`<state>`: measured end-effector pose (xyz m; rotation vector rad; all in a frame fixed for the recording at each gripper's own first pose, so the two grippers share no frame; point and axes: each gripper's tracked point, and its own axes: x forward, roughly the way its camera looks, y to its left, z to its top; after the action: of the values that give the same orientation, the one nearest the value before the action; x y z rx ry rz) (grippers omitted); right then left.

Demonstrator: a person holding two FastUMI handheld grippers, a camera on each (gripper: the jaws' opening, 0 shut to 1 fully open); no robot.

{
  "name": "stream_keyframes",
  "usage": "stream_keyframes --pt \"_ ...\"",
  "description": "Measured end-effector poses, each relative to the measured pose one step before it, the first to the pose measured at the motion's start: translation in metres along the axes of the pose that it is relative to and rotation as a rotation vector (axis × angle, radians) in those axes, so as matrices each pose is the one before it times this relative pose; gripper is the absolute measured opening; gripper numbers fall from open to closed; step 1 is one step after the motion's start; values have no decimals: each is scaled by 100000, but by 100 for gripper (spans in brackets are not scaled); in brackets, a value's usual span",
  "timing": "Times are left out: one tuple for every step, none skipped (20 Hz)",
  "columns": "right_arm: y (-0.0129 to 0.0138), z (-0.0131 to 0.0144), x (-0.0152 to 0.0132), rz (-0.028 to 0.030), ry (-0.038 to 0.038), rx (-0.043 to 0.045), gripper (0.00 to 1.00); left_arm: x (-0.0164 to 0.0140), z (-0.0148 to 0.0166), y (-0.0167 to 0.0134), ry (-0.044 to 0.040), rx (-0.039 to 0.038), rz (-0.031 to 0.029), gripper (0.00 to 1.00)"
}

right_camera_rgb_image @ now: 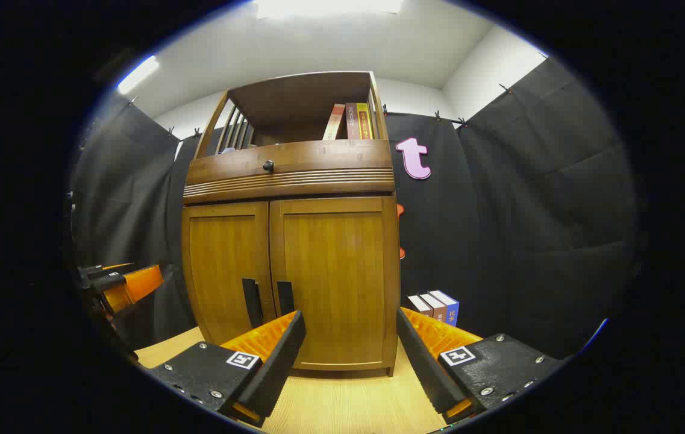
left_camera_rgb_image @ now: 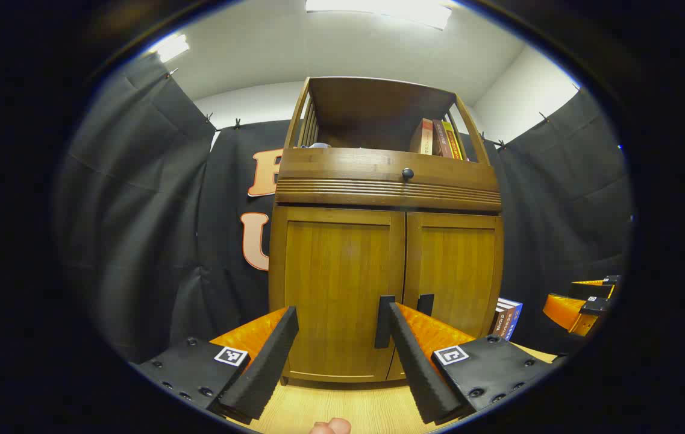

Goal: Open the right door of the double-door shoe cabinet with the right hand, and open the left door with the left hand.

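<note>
I hold both grippers in front of the shoe cabinet (left_camera_rgb_image: 387, 241), which stands on a pale wooden surface (left_camera_rgb_image: 342, 404) with both doors closed. In the left gripper view my left gripper (left_camera_rgb_image: 337, 328) is spread wide with nothing between its fingers; the left door (left_camera_rgb_image: 337, 289) fills the gap at twelve o'clock, and its dark handle (left_camera_rgb_image: 383, 322) sits just beside the tip of my right-hand finger, though I cannot tell whether they touch. The right door (left_camera_rgb_image: 456, 271) lies at about one o'clock. At three o'clock I see my other gripper's orange body, well apart from the cabinet. In the right gripper view my right gripper (right_camera_rgb_image: 349, 328) is also wide open and holds nothing; the right door (right_camera_rgb_image: 336, 277) stands at twelve o'clock, its handle (right_camera_rgb_image: 285, 298) at about eleven. Books (right_camera_rgb_image: 437, 307) stand on the surface at one o'clock, beside the cabinet.
</note>
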<state>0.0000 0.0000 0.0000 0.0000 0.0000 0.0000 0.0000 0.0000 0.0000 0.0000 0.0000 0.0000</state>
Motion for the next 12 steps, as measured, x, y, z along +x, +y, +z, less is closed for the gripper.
stream_keyframes --pt "149 -8 -28 280 71 113 93 17 -33 49 140 92 354 99" --pt "-7 -34 -3 162 7 210 93 -6 -163 121 105 26 435 97" --pt "-15 -79 35 -99 -71 70 93 92 -2 86 -5 -117 143 97" --pt "-16 90 -26 -48 -97 -53 93 42 91 168 -82 -128 232 96" --pt "38 16 -2 -80 114 -132 93 83 -2 164 88 -38 161 96" --pt "-110 -9 -59 -99 51 -9 93 39 -130 105 174 89 94 96" --pt "76 16 30 -8 209 90 93 29 -20 108 18 110 382 96" --pt "-66 -83 92 -67 220 177 93 -3 -79 1 77 23 193 98" --pt "-45 -44 155 -155 -91 197 93 -27 -7 -18 70 -5 -67 99" --pt "-68 106 -71 -130 -126 114 93 55 -132 -30 15 168 69 96" --pt "31 47 58 -145 -102 43 93 19 67 19 -112 322 157 95" --pt "-60 -116 88 -69 -59 -13 93 100 47 99 -157 357 183 96"
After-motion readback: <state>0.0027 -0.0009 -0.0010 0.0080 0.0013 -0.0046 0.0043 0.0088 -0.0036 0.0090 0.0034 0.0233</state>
